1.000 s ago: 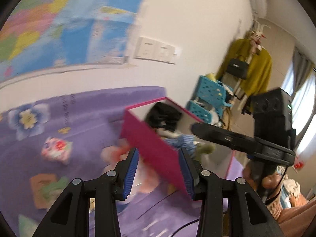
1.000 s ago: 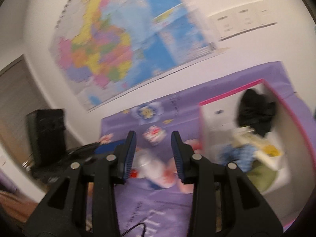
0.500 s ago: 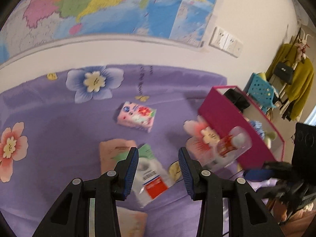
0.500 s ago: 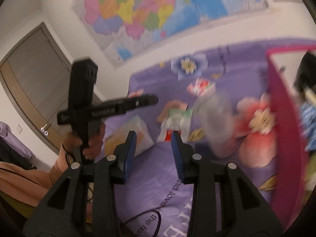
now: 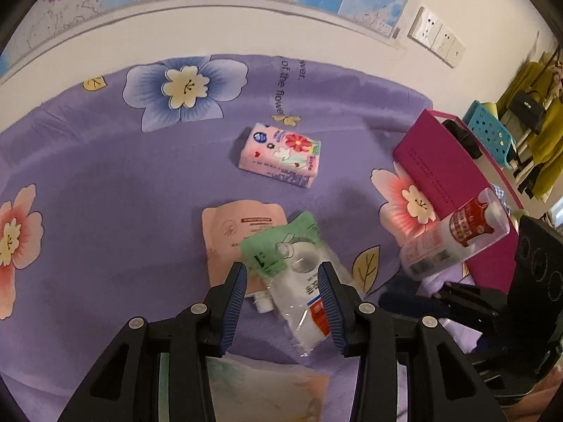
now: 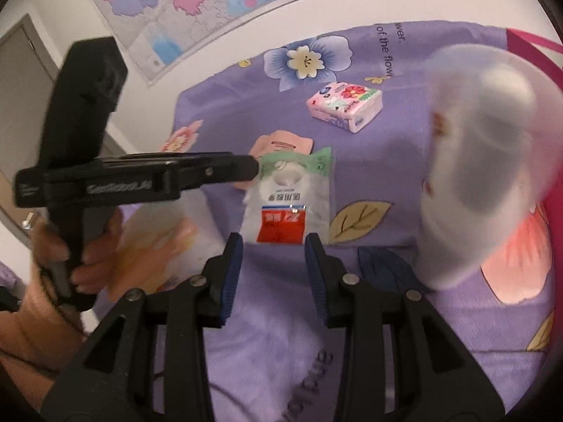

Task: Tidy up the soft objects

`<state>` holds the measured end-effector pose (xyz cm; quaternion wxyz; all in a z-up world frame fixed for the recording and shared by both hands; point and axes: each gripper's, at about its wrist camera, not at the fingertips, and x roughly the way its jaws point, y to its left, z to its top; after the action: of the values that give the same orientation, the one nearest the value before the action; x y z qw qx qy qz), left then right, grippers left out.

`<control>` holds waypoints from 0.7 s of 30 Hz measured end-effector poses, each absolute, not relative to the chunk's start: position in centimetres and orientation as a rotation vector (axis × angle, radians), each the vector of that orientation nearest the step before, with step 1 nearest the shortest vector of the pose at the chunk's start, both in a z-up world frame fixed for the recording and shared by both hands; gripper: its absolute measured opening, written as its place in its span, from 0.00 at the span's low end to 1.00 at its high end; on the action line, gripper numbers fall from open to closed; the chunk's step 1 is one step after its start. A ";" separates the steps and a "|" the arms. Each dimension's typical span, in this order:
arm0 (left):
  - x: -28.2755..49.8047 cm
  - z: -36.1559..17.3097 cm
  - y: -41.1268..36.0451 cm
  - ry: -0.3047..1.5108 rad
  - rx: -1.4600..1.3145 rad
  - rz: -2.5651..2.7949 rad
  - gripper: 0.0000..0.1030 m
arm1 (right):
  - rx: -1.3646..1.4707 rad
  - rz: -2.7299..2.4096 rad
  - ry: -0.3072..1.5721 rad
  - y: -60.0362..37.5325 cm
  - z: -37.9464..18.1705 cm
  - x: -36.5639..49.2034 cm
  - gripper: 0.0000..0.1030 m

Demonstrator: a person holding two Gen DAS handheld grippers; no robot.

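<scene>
Where the left wrist view looks down on the purple flowered bedsheet (image 5: 105,183), the left gripper (image 5: 285,302) is seen with its blue-padded jaws partly apart and nothing gripped between them. Under the gap a clear pouch with a green top and red label (image 5: 299,281) is laid across a peach pouch (image 5: 232,228). Farther off, a pink tissue pack (image 5: 280,154) is lying alone on the sheet. At the right edge a magenta box (image 5: 443,161) is shown, with a clear bottle with a red label (image 5: 461,235) lying on its side against its wall; only this view gives the bottle sharply. The black right tool is glimpsed at the lower right.

From the right wrist view, the right gripper (image 6: 274,263) is seen likewise part-open and empty, poised just short of the clear pouch (image 6: 292,204). The peach pouch (image 6: 281,144) and tissue pack (image 6: 345,105) are seen beyond. Here the bottle (image 6: 482,161) is rendered as a large blur at the right, and little more than a rim of the box (image 6: 535,45) is caught. Shown only here is the person's left hand (image 6: 70,249) wrapped round the left tool's handle, its tip reaching the pouch's green top, with a pale soft pack (image 6: 165,242) beneath it.
</scene>
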<state>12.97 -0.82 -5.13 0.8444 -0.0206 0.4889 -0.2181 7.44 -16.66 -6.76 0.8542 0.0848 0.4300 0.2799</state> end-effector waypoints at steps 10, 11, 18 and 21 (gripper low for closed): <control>14.4 -6.5 -1.0 1.130 -0.014 -0.493 0.41 | 0.078 0.466 0.909 -13.0 -7.6 9.2 0.41; 14.5 -6.6 -1.1 1.138 -0.008 -0.496 0.41 | 0.069 0.460 0.905 -12.7 -7.6 9.3 0.42; 15.2 -7.2 -1.5 1.196 0.023 -0.507 0.43 | 0.057 0.494 0.896 -11.8 -7.6 9.2 0.43; 15.3 -7.3 -1.4 1.208 0.016 -0.524 0.45 | 0.045 0.450 0.876 -12.2 -7.3 9.2 0.44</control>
<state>15.29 -1.42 -7.31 0.7910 0.0073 0.5612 -0.2436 9.17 -12.21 -7.26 0.8810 0.0218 0.4204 0.2161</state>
